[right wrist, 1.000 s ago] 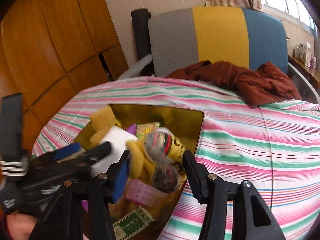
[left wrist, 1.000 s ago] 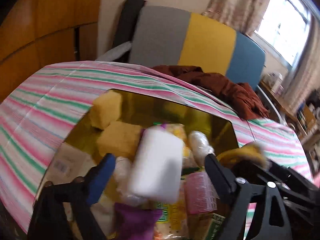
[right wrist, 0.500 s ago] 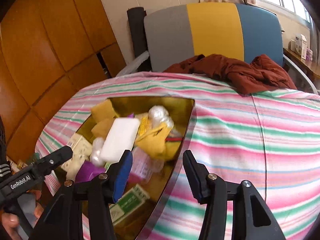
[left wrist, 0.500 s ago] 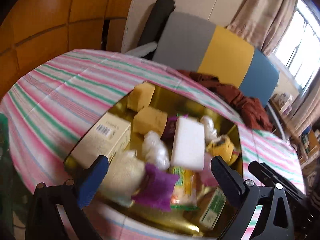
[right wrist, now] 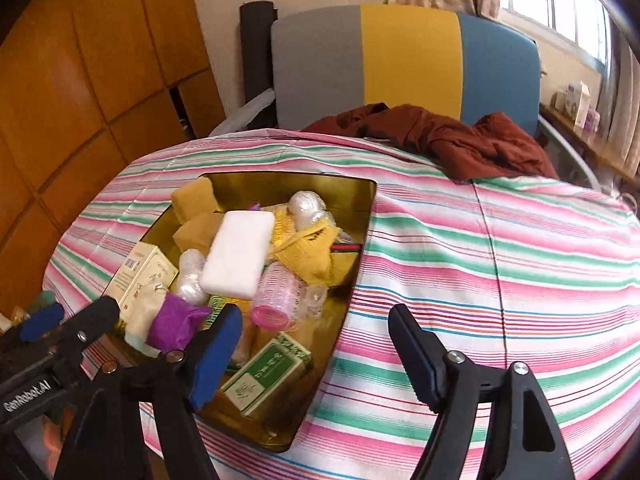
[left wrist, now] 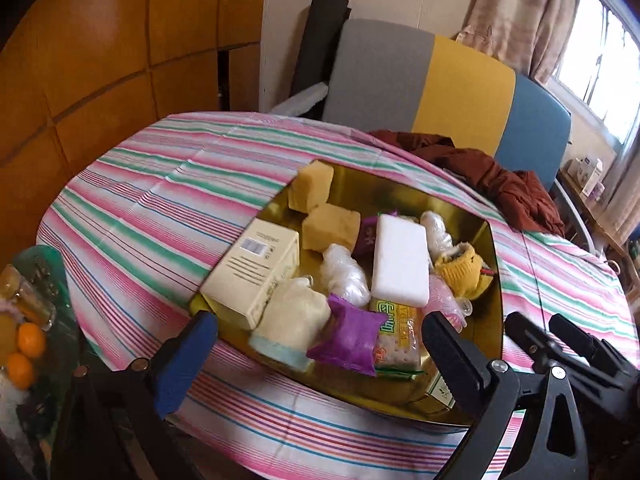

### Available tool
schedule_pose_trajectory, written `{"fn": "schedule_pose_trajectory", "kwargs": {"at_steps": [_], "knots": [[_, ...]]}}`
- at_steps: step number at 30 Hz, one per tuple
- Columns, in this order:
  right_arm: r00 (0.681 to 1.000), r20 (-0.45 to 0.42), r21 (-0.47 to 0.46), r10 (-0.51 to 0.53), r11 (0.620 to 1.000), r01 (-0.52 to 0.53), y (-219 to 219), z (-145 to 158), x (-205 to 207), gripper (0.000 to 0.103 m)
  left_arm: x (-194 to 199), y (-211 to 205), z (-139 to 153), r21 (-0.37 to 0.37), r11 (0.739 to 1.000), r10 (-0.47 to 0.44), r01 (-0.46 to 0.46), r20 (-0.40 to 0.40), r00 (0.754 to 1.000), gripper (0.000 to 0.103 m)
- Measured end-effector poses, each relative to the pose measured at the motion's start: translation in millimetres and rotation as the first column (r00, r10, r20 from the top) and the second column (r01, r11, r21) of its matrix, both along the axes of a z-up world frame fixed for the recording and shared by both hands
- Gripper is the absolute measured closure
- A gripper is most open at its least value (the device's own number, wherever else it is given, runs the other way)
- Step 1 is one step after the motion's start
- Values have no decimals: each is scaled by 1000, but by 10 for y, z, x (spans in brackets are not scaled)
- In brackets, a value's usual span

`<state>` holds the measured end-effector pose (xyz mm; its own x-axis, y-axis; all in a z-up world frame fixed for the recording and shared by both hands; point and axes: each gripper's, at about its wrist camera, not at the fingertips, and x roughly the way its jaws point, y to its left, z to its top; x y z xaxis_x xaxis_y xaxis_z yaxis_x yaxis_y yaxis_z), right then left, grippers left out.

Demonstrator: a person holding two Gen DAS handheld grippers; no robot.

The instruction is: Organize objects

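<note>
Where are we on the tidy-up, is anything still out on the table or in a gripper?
Done: the white block, yellow knit item, pink roller and boxes all lie in the gold tray. In hand: nothing; left gripper and right gripper are both open and empty. Left: only the brown cloth lies outside the tray, on the striped tablecloth.

You face a round table (left wrist: 152, 216) under a pink, green and white striped cloth. Behind its far edge stands a grey, yellow and blue chair (right wrist: 404, 60) draped with a rust-brown garment (right wrist: 460, 140). Orange wood panelling (left wrist: 100, 40) lines the left; a curtained, daylit window (right wrist: 560, 4) is right.
</note>
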<state>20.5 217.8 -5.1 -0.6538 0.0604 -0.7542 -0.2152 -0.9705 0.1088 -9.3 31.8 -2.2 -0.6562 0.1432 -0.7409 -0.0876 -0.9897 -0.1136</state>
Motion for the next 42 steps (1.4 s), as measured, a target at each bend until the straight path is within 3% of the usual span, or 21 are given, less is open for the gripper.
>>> {"fn": "schedule_pose_trajectory", "kwargs": {"at_steps": [6,11,19,34,42], "knots": [[1000,-6,42,-22,999,22,-162,118,37,26,76,-91,190,-73,996,47,-51,-56,997,0],[997,37,118,-64,991,59,-283,147,13,26,74,-167,217,-32,997,65,-67,-47,997,0],[997,44,84,-63,995,59,-298,133,13,26,138,-201,232,-25,992,124,-126,-77,989,0],[997,48,79,-62,995,58,-334,127,22,26,75,-214,103,-56,990,129,-127,42,991,0],[996,48,87,-77,994,73,-313,131,30,26,107,-162,161,-108,988,115,-114,3,993,0]]}}
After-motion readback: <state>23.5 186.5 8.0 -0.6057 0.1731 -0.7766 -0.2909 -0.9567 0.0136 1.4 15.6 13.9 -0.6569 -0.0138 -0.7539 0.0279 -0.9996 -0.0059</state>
